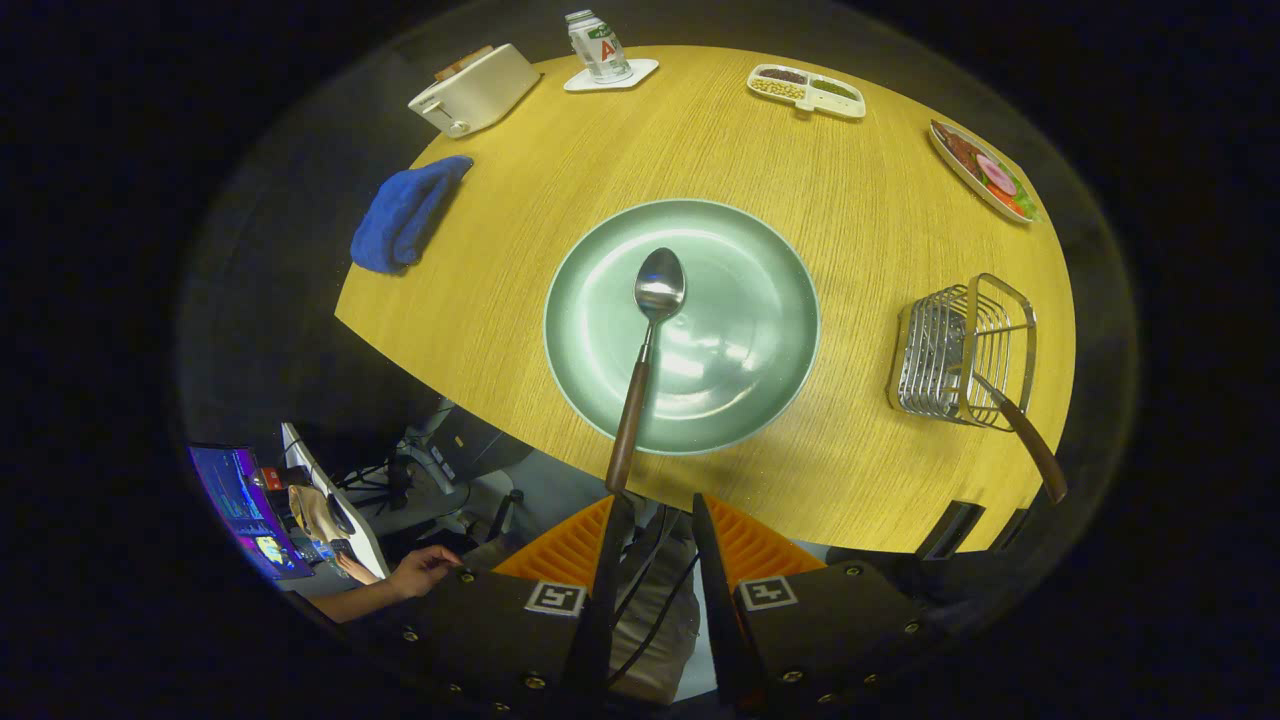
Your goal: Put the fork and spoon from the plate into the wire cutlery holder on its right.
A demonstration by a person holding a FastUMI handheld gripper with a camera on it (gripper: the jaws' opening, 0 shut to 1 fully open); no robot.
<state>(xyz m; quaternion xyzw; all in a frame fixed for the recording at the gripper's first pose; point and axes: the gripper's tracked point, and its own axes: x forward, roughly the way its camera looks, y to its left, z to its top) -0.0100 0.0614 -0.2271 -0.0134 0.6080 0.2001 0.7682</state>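
In the gripper view, the gripper (655,510) is hanging off the near edge of the table (860,210), its fingers (612,540) standing a little apart and holding nothing. The spoon (645,350) is lying on the plate (750,300) just ahead of them, bowl up near the plate's middle, its brown handle running back over the near rim and ending almost at the left fingertip. The holder (962,350) is sitting to the right of the plate, well apart from it, and the fork (1025,440) is already resting in it, handle slanting out toward the near edge. So the spoon looks to be what is left. The handle end is overhanging the rim, so a nudge from the left finger could be tipping the spoon or spinning it on the glazed plate before the fingers are closing on it. A grip so near the end could let the bowl swing down. On the way into the holder, the spoon could be knocking the fork's slanting handle and levering it out.
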